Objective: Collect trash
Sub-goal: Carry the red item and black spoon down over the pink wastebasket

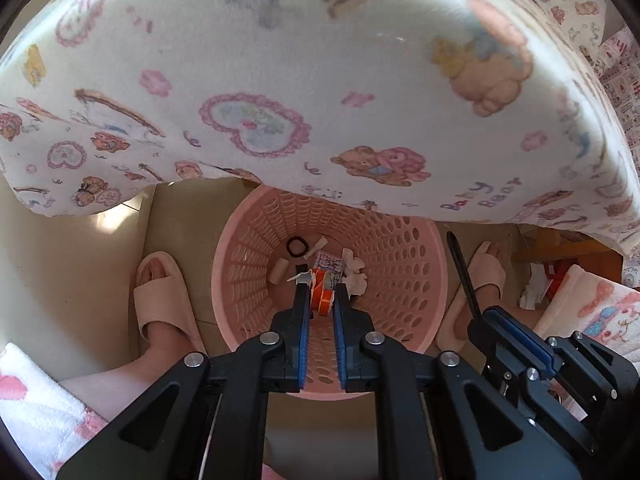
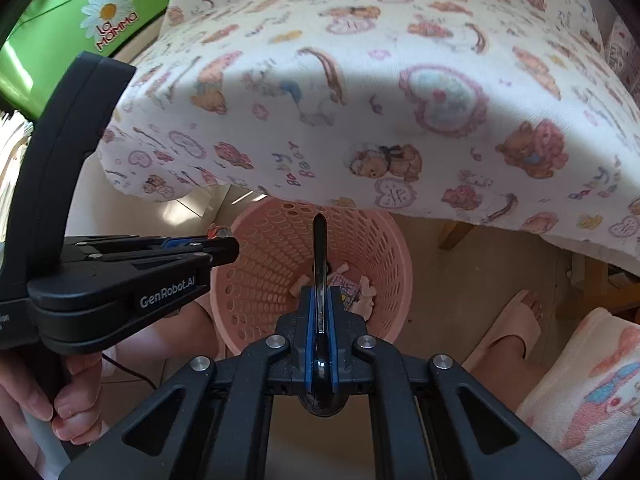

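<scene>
A pink perforated basket [image 1: 400,280] stands on the floor under the table edge, holding paper scraps [image 1: 356,272], a black ring [image 1: 297,247] and small beige pieces. My left gripper [image 1: 320,290] points straight down over its mouth, shut on a crumpled orange wrapper [image 1: 322,300]. My right gripper [image 2: 320,294] hangs over the same basket [image 2: 380,272], shut on a black plastic spoon [image 2: 319,248] whose handle sticks out forward. From the right wrist camera, the left gripper [image 2: 234,246] shows at the left with the wrapper [image 2: 218,232]. In the left wrist view the right gripper [image 1: 478,320] is at the right.
A table draped in a bear-print cloth [image 1: 320,100] overhangs the basket's far side. A person's feet in pink slippers [image 1: 164,296] [image 2: 512,328] flank the basket. A green box with a daisy [image 2: 80,20] sits at upper left, and a patterned towel [image 2: 592,380] at lower right.
</scene>
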Demonstrator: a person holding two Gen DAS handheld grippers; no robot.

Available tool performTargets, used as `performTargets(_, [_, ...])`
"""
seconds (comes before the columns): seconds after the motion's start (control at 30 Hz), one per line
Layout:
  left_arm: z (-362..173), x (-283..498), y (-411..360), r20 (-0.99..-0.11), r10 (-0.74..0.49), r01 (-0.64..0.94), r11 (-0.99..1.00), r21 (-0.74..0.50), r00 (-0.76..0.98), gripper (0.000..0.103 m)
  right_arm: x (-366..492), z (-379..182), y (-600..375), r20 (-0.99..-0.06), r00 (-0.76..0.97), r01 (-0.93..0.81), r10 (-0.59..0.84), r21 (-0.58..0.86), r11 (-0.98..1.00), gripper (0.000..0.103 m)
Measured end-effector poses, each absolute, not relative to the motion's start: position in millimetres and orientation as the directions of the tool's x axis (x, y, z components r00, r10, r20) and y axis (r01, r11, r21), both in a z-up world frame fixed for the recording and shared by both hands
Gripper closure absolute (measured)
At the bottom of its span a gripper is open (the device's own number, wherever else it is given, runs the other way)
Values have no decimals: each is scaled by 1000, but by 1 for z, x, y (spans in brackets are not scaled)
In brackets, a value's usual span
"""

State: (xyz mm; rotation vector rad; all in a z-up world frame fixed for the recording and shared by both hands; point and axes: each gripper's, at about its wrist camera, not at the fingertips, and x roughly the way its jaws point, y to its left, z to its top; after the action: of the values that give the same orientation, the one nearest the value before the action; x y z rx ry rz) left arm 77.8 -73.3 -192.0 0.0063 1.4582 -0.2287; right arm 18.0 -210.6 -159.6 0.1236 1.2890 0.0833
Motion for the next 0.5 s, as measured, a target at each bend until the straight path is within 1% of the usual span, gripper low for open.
performTargets(0.1, [-201,87,-75,-984,-146,145,981,-130,105,93,29,-179,-210,-958,277,29,78,90,995,96])
performTargets(0.23, [-219,90,-74,-984,-163,148,977,-151,69,92,35,-204,-213,-956,288,66,53,75,995,96])
performTargets(0.3, [-227,91,-72,-987,-150,151,979,-139,65,92,37,-218,-213,-959,281,84,44,70,994,96])
performTargets(0.5, [-256,89,-63,-985,-169,127,978,-164,27,91,41,-248,-210,-957,289,91,31,59,994,96])
